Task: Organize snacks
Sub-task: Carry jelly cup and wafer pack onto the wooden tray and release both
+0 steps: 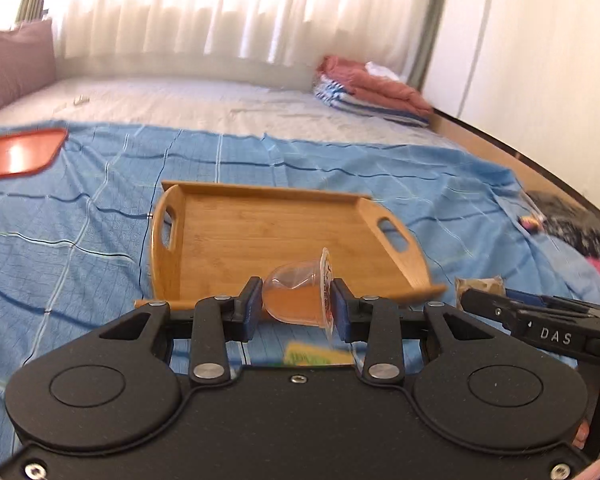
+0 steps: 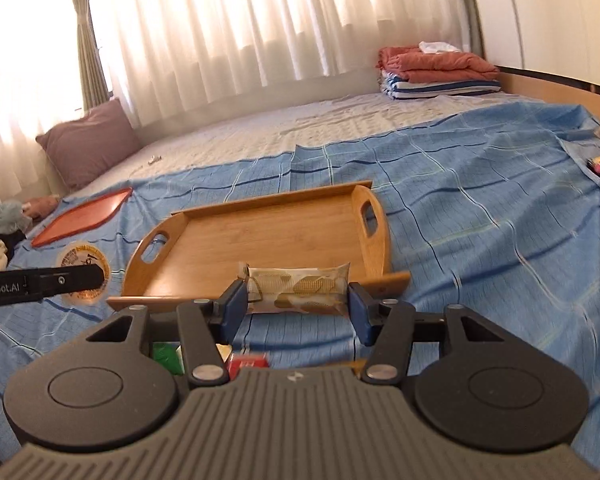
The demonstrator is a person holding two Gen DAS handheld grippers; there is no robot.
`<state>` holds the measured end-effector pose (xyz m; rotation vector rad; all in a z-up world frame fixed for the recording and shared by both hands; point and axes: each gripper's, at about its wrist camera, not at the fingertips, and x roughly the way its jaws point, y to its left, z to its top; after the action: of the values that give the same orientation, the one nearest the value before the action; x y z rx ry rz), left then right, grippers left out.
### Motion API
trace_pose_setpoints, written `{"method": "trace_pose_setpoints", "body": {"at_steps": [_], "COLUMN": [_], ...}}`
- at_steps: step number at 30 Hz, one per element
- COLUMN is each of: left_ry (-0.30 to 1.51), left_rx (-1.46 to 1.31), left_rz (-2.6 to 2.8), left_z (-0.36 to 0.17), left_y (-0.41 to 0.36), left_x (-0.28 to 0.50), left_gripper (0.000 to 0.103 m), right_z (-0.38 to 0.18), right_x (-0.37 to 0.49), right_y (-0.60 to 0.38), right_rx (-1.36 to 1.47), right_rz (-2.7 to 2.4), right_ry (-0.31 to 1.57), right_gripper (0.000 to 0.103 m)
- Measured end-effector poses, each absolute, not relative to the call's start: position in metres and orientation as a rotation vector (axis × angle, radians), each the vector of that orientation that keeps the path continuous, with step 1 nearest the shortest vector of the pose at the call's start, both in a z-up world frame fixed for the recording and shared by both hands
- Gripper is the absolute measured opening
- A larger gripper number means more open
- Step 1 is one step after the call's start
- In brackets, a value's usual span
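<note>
A clear jelly cup (image 1: 300, 296) with orange jelly lies on its side, squeezed in the left gripper (image 1: 296, 306). A long snack packet (image 2: 298, 290) sits crosswise, pinched in the right gripper (image 2: 296, 306). The empty wooden tray (image 2: 260, 240) lies just ahead.

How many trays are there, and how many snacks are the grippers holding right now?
Wooden trays: 1, the wooden tray
Red trays: 1, the red tray
Jelly cups held: 1, the jelly cup in the left gripper
Snack packets held: 1, the snack packet in the right gripper
Total: 4
</note>
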<state>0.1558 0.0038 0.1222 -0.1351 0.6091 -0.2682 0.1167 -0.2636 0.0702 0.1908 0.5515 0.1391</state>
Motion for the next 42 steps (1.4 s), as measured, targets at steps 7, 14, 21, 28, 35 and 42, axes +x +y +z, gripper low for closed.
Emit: {"method": "trace_pose_setpoints", "body": {"at_steps": [7, 14, 21, 28, 35, 42], "left_ry": [0.767, 0.846, 0.864, 0.847, 0.833, 0.795], "left_rx": [-0.198, -0.157, -0.132, -0.112, -0.087, -0.078], "left_rz": [-0.208, -0.156, -0.131, -0.134, -0.137, -0.149], "left_z": [0.095, 0.055, 0.032, 0.025, 0.022, 0.024], "left_y": [0.004, -0.011, -0.019, -0.025, -0.031, -0.032], "left_x": [0.244, 0.289, 0.304, 0.309, 0.309, 0.304], "left_gripper": [0.035, 0.035, 0.035, 0.035, 0.035, 0.044], "right_z": [0.066, 0.041, 0.018, 0.007, 0.001, 0.001], "right_x": [0.201, 0.257, 0.273, 0.278, 0.28, 0.28], "right_y": [-0.257, -0.25, -0.245, -0.244, -0.242, -0.238], "right_rx": [0.106, 0.127, 0.144, 0.159, 0.156, 0.141], "right_rz": [0.211, 0.218, 0.21, 0.198, 0.19, 0.19], "right_ry": [0.679, 0.792, 0.853, 0.873, 0.878, 0.867], "right_gripper": [0.058, 0.058, 0.058, 0.058, 0.058, 0.065]}}
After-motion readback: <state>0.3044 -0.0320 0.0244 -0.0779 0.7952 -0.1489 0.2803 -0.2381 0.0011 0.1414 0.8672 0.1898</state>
